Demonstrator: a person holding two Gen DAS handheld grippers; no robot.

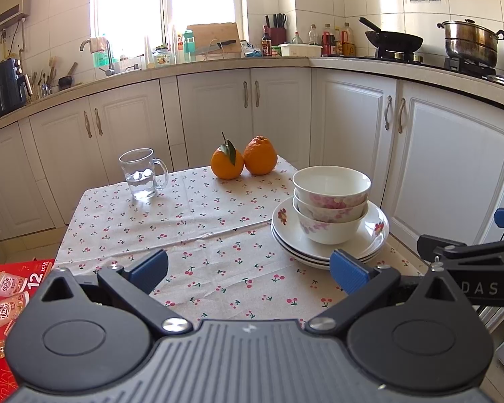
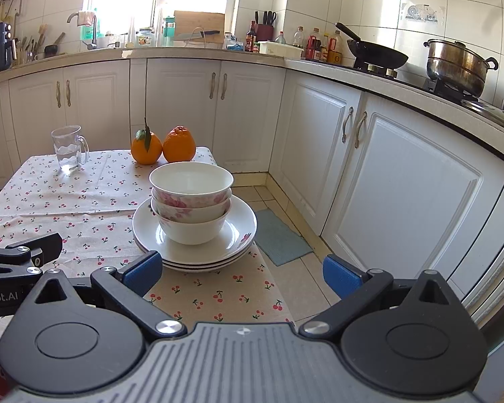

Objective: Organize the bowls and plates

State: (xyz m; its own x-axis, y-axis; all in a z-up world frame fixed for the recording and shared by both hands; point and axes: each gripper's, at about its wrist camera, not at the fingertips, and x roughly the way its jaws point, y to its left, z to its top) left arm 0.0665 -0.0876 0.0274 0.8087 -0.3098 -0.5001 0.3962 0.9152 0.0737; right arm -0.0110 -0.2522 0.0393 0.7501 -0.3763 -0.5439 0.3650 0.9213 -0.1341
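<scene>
Three white bowls with pink flowers are nested in a stack on three stacked white plates at the right side of the table. My left gripper is open and empty, low over the cherry-print cloth, left of the stack. My right gripper is open and empty, just in front of the stack, its left blue pad near the plates' front rim. The right gripper's arm also shows at the right edge of the left wrist view.
A glass mug with water and two oranges stand at the table's far side. A red box lies left of the table. White cabinets surround it; a blue-grey mat lies on the floor right.
</scene>
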